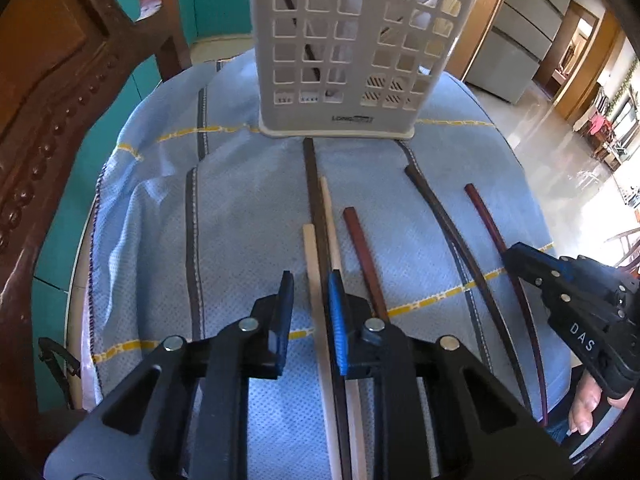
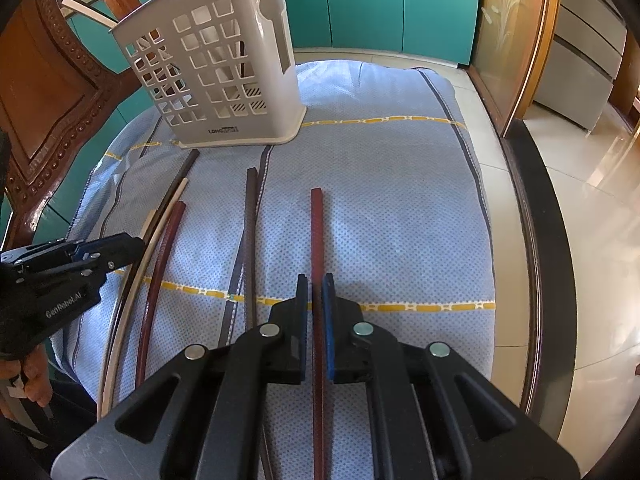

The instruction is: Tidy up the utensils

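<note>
Several chopsticks lie lengthwise on a blue cloth (image 1: 240, 208) in front of a white slotted utensil holder (image 1: 352, 52), which also shows in the right wrist view (image 2: 224, 76). My left gripper (image 1: 310, 280) is open, low over a pale chopstick (image 1: 312, 264) and a dark chopstick (image 1: 314, 184) that run between its fingers. A second pale chopstick (image 1: 329, 216) and a reddish-brown one (image 1: 362, 248) lie just to its right. My right gripper (image 2: 315, 280) has its jaws closed to a narrow gap around a dark red chopstick (image 2: 317, 228) that lies on the cloth.
A dark chopstick (image 2: 250, 216) lies between the two grippers. A carved wooden chair (image 1: 52, 92) stands at the left. Teal cabinets (image 2: 392, 0) are behind the table. The table's dark edge (image 2: 536, 240) and tiled floor (image 2: 592, 240) are at the right.
</note>
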{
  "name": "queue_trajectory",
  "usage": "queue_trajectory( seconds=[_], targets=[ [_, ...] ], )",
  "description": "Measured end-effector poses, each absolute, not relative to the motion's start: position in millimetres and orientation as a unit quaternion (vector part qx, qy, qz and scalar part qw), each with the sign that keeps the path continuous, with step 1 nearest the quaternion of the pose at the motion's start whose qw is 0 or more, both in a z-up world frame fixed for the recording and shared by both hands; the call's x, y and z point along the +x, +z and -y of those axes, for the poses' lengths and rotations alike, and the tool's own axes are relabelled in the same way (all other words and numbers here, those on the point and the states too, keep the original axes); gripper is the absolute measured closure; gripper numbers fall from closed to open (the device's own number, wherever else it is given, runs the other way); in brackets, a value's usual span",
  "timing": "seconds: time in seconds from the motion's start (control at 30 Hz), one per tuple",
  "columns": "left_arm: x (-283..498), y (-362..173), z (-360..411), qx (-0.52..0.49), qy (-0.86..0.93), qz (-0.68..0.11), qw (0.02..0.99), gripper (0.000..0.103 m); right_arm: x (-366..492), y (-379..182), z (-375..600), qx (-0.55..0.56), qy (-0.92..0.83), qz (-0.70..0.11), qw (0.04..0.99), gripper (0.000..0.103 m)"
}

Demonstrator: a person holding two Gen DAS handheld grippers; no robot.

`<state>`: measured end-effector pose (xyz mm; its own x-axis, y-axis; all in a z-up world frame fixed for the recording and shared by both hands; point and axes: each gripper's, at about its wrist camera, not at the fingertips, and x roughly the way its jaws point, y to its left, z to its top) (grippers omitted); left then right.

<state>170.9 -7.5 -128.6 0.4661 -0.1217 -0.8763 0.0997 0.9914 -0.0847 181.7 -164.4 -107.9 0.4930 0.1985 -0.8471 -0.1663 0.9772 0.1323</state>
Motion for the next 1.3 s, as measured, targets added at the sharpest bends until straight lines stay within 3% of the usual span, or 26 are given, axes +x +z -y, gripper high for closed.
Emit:
queue_trajectory(
  seconds=[0.5,0.63,1.1,1.3],
  targets=[
    [171.4,-128.4,6.1,-0.005,-0.063,-0.516,0.854,0.084,179.4,-106.2,159.0,-0.003,0.11,-0.483,0.868,0.094],
    [171.3,-127.9,9.9,-0.003,-0.061,-0.515,0.855,0.089,179.6,-106.1,159.5,-0.003,0.109,-0.484,0.868,0.094],
    [166.9,-98.0,-3.0,-0.041,-0.066,-0.477,0.875,0.09,180.6,-108.4,159.7,-0.003,0.106,-0.487,0.867,0.094],
    [173.0,-110.9,-7.7,-0.026,-0.05,-0.498,0.866,0.089,180.3,-109.0,157.4,-0.005,0.107,-0.488,0.866,0.094]
  ],
)
